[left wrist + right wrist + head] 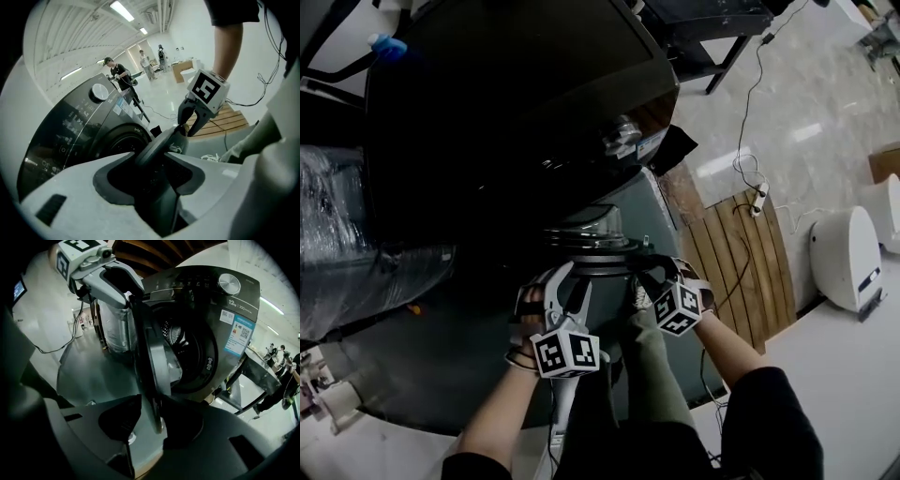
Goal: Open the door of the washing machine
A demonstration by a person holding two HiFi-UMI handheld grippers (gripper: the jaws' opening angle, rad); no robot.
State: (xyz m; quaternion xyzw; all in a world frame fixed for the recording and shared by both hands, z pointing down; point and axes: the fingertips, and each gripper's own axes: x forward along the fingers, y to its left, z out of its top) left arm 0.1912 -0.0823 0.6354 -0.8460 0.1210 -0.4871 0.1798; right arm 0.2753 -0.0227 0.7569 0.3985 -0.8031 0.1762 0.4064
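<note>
While door [591, 251] stands ajar, fingers of left gripper [570, 281] and right gripper [654, 274] part-open, clamping its rim.

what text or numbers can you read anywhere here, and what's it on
"12": on the washer panel, next to the knob; the print after it is too blurred to read.
Blue sticker, with a QR code: print too small.
White sticker: too small.
Panel icons: blurred.
Left cube, right cube: square markers only, no words.
</note>
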